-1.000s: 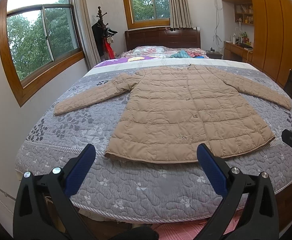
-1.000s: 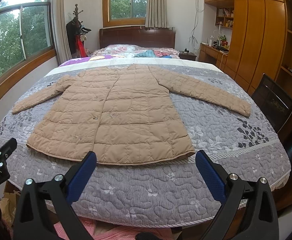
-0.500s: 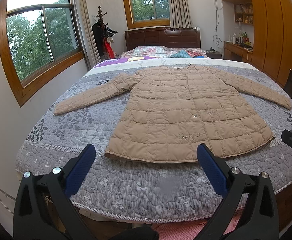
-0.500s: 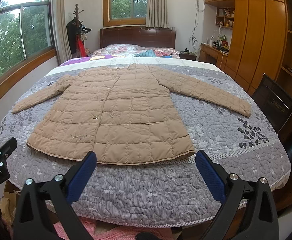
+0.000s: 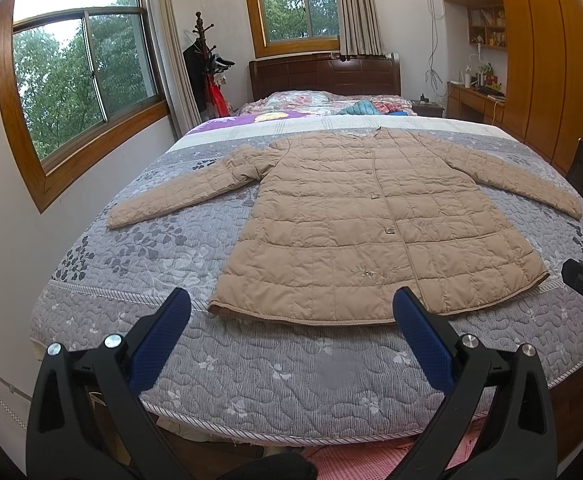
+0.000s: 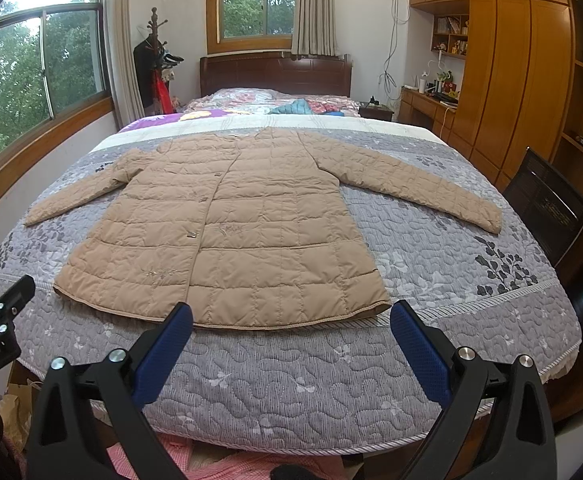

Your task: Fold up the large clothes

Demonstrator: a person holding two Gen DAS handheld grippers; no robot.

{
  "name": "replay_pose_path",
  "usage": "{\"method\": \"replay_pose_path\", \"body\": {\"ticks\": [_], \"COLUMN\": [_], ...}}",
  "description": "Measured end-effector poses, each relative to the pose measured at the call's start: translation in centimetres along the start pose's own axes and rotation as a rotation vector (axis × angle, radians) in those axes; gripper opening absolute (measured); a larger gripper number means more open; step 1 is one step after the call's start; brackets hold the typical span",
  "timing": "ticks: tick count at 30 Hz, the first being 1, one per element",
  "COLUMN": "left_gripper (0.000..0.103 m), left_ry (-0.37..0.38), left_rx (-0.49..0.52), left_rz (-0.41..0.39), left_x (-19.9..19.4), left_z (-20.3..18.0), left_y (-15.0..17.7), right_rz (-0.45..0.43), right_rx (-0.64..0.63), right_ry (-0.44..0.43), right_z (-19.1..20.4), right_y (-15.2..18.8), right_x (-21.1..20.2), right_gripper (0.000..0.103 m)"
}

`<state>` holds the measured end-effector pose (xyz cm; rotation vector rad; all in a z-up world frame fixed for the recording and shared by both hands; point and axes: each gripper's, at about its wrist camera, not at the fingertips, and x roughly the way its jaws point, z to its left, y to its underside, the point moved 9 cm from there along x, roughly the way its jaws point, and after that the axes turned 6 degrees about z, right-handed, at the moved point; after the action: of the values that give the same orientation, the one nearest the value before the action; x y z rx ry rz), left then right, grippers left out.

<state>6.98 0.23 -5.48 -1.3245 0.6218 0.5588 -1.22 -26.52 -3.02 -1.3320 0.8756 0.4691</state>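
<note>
Flat, quilted tan coat (image 5: 367,236) on stitched bedspread (image 5: 275,376)

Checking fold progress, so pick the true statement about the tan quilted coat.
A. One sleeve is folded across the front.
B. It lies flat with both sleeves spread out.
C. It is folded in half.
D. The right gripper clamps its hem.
B: the coat lies flat on the bed, both sleeves spread outward; both grippers are open, short of it.

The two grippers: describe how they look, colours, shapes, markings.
Both look alike. The left gripper and right gripper each have two black angular plastic arms with triangular cut-outs and round silver bolt heads, ending in textured blue fingertip pads. Small white lettering marks the left gripper's side in the right wrist view; it is too small to read surely.
</note>
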Motion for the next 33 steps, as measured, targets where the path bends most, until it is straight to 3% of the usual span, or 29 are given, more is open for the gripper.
{"method": "replay_pose_path", "body": {"ticks": [26, 33], "left_gripper": [0.100, 0.100], "left_ry": [-0.006, 0.044], "left_rx": [0.014, 0.039], "left_rz": [0.029, 0.058], "left_x": [1.2, 3.7], "left_z": [-0.4, -1.7], "left_y": [-0.2, -1.5], "right_rz": [0.014, 0.015], "right_rx": [-0.005, 0.022], "right_ry": [-0.020, -0.013], "right_z": [0.1, -1.5], "right_y": [-0.6, -2.6], "right_x": [1.3, 3.6], "right_gripper": [0.099, 0.099]}}
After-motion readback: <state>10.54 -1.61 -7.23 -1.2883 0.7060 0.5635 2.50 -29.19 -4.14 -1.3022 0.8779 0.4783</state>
